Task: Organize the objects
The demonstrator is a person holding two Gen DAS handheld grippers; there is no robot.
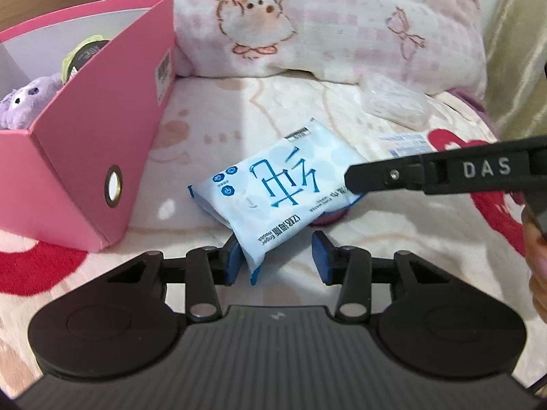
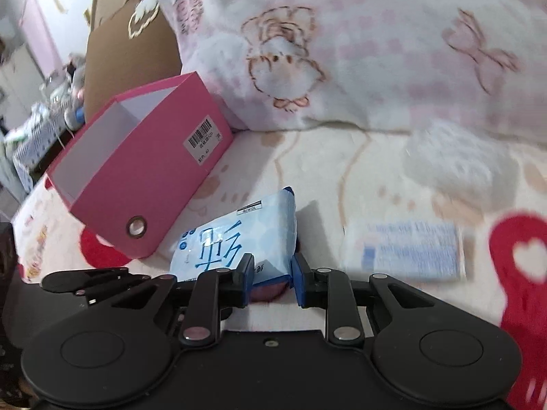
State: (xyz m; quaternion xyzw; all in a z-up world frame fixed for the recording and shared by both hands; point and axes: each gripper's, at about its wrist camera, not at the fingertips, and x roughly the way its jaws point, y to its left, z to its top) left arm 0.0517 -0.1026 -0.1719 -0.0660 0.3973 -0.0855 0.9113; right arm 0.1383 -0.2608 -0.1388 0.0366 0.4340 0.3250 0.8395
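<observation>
A blue-and-white wipes pack [image 1: 273,184] lies tilted on the patterned blanket, with something pink showing under its right end. My left gripper [image 1: 278,258] stands open around the pack's near corner; the left pad touches it and the right pad is clear of it. My right gripper [image 2: 272,280] is shut on the pack's [image 2: 239,235] near end. In the left wrist view one of its black fingers [image 1: 376,174] reaches in from the right onto the pack's edge. A pink open box [image 1: 95,143] stands to the left of the pack.
The pink box [image 2: 147,177] holds a purple plush toy [image 1: 24,102] and a green item [image 1: 82,54]. A flat white packet with blue print [image 2: 410,249] and a clear plastic packet [image 1: 393,102] lie to the right. A pink-checked pillow [image 1: 307,17] closes off the back.
</observation>
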